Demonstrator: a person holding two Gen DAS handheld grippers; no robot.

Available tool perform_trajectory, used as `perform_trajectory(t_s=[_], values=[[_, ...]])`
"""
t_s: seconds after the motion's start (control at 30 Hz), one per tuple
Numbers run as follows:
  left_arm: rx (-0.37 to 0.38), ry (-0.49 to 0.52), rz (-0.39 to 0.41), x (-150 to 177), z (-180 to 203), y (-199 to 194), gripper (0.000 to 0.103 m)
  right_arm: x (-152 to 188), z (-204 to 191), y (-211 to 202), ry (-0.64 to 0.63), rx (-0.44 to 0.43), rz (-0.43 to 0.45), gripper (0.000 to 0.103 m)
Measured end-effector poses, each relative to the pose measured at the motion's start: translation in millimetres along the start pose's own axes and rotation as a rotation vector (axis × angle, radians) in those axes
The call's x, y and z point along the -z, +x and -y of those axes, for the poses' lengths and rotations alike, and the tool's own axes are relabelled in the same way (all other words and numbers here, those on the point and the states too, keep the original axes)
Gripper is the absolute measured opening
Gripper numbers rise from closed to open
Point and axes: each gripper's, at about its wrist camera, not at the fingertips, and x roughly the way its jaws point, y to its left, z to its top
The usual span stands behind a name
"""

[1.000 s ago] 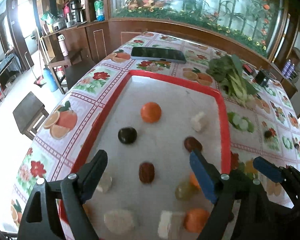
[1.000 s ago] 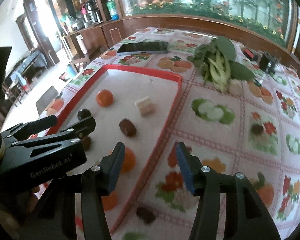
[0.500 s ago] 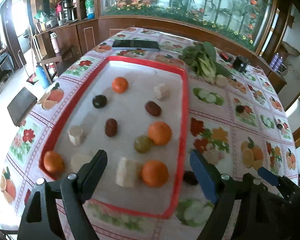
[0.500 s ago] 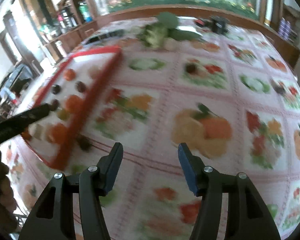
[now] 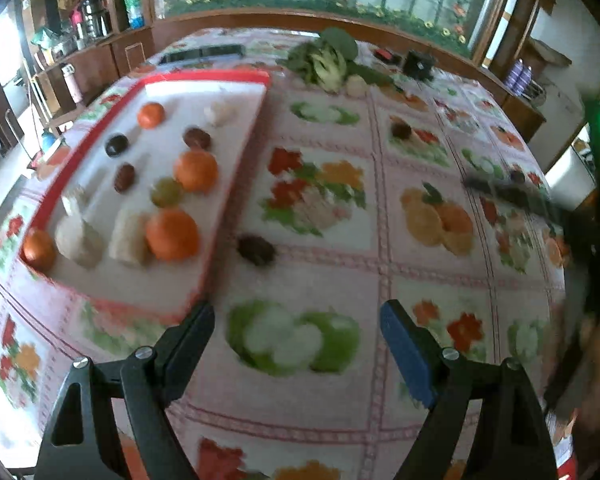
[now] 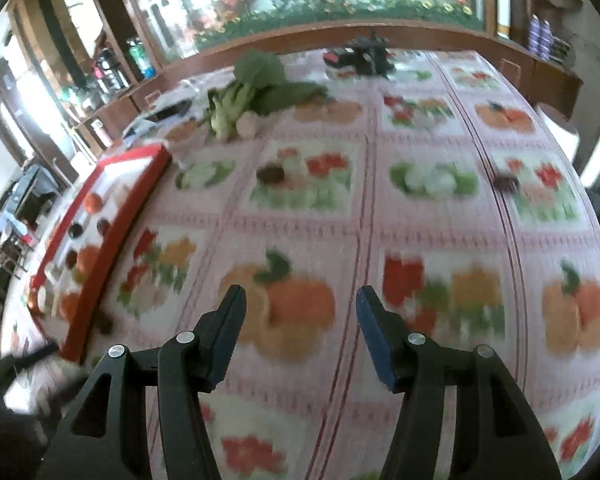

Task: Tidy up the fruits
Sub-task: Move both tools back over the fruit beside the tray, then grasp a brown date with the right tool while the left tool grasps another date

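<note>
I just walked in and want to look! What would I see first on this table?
You would first spot the red-rimmed tray on the left, holding bright oranges, dark fruits and pale chunks. Next, one dark fruit lies alone on the flowery tablecloth beside the tray. Leafy greens lie at the far end.

On the desk [image 5: 380, 248] we find the tray [image 5: 244, 168] lying to the left, with the fruits spread inside it, and one loose fruit [image 5: 256, 249] sitting on the cloth just beside the tray's right rim, near its front corner. Behind the tray we see a bunch of leafy greens [image 5: 324, 62], and well to the right two more small fruits [image 6: 271, 174] [image 6: 506, 182] lie apart on the cloth.
</note>
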Motion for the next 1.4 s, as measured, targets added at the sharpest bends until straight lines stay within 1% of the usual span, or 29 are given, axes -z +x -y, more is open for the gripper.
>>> perform_trajectory(t_s=[0.1, 0.2, 0.27, 0.3, 0.47, 0.53, 0.57, 0.6, 0.67, 0.7, 0.77, 0.83, 0.93, 1.07, 1.17, 1.23, 1.4], values=[[0.013, -0.009, -0.02, 10, 6, 3, 0.087, -27, -2, 21, -0.046, -0.01, 0.013, 0.057], [0.021, -0.039, -0.017, 15, 5, 3, 0.087, -42, -7, 45, -0.08, -0.043, -0.014, 0.057], [0.021, -0.063, -0.013, 16, 3, 2, 0.087, -47, -9, 59, -0.101, -0.068, -0.038, 0.057], [0.023, -0.078, -0.012, 16, 1, 2, 0.087, -48, -11, 65, -0.11, -0.068, -0.047, 0.057], [0.012, -0.12, 0.008, 16, -3, 0, 0.087, -56, -10, 83, -0.119, -0.111, -0.059, 0.057], [0.004, -0.134, 0.01, 15, -4, 1, 0.087, -59, -10, 86, -0.131, -0.124, -0.049, 0.056], [0.001, -0.143, 0.01, 15, -4, 2, 0.087, -60, -12, 87, -0.145, -0.13, -0.051, 0.049], [0.001, -0.156, 0.01, 15, -5, 3, 0.087, -61, -13, 88, -0.165, -0.123, -0.046, 0.039], [0.001, -0.175, 0.006, 15, -6, 6, 0.087, -61, -17, 90, -0.211, -0.089, -0.04, 0.028], [0.003, -0.188, 0.003, 15, -6, 8, 0.087, -61, -16, 90, -0.221, -0.084, -0.036, 0.024], [0.001, -0.207, 0.0, 14, -5, 10, 0.087, -60, -15, 89, -0.233, -0.07, -0.023, 0.024], [0.006, -0.228, 0.003, 14, -5, 11, 0.087, -58, -11, 88, -0.22, -0.073, -0.016, 0.024], [0.014, -0.281, 0.023, 12, -8, 12, 0.087, -52, -1, 82, -0.177, -0.098, -0.005, 0.024], [0.03, -0.389, 0.049, 4, -18, 16, 0.087, -42, 7, 74, -0.158, -0.127, 0.017, 0.024], [0.036, -0.475, 0.061, -3, -25, 24, 0.087, -41, 8, 73, -0.154, -0.141, 0.018, 0.025], [0.019, -0.508, 0.073, -7, -28, 28, 0.087, -42, 11, 73, -0.142, -0.158, 0.017, 0.025], [-0.027, -0.543, 0.096, -20, -29, 38, 0.086, -43, 15, 74, -0.118, -0.188, 0.016, 0.025]])
